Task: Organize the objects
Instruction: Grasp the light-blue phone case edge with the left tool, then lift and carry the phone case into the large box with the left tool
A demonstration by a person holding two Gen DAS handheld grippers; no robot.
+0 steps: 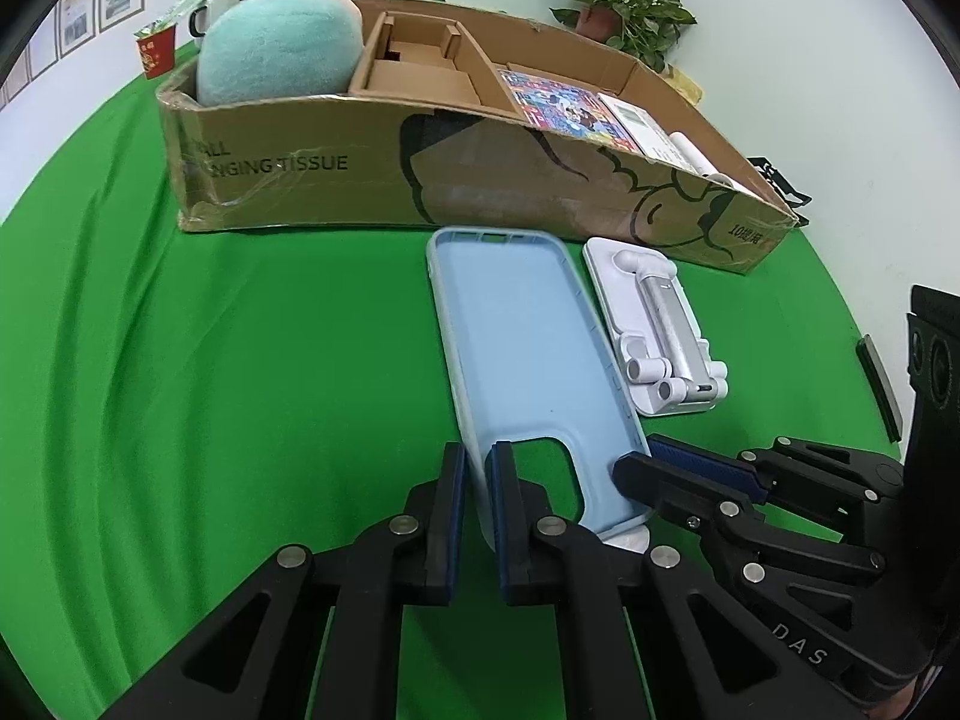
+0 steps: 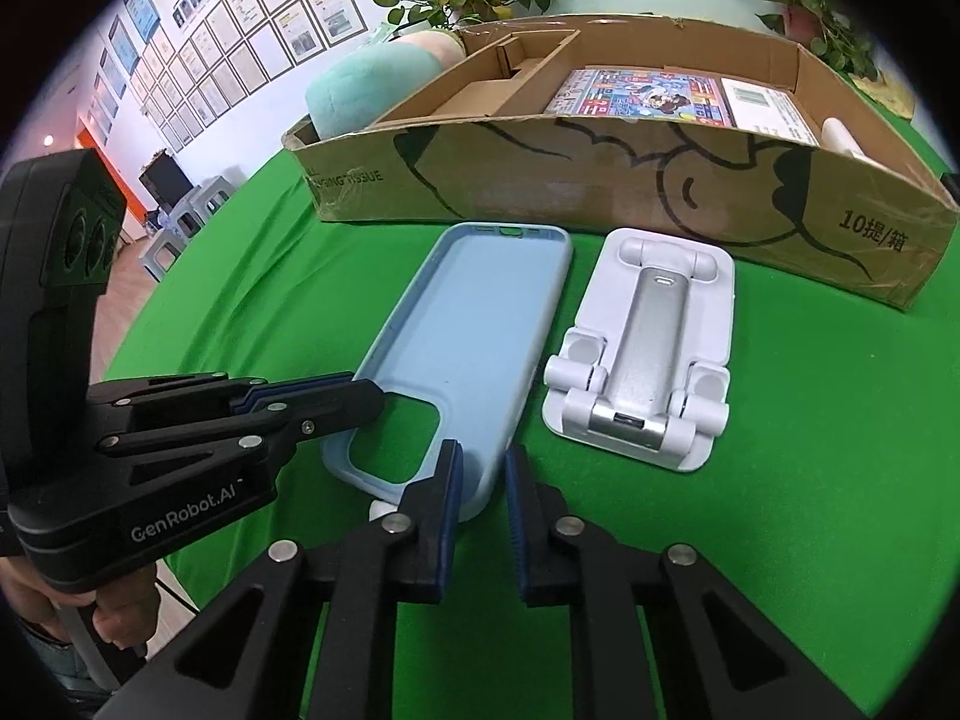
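Two grippers clamp one light-blue phone case at its near, camera-cutout end. Left gripper: jaws pinched on the case's left edge. Right gripper: jaws closed on the near right corner. Case lies open side up on the green cloth, just beside a white folding phone stand, in front of the long cardboard box.
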